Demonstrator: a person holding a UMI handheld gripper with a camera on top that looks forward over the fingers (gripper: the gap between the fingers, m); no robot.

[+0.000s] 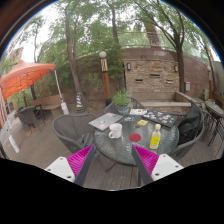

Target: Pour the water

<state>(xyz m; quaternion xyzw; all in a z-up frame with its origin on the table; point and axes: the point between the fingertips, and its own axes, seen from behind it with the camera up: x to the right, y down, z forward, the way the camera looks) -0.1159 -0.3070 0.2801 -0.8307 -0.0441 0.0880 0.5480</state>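
Note:
A round glass patio table [105,143] stands well ahead of my gripper [112,165]. On it sit a white cup [115,130], a yellow bottle [154,138] toward the right, a small red dish [136,137] and a potted green plant [121,100] at the far side. Papers [104,121] lie on the left part of the table. My two fingers with magenta pads [72,163] stand wide apart below the table's near rim, with nothing between them.
Dark wicker chairs [72,130] ring the table. An orange umbrella [24,78] shades seats at the left. A stone wall [152,73] and a lamp post [104,72] stand behind, with trees beyond. The wooden deck [40,150] spreads around.

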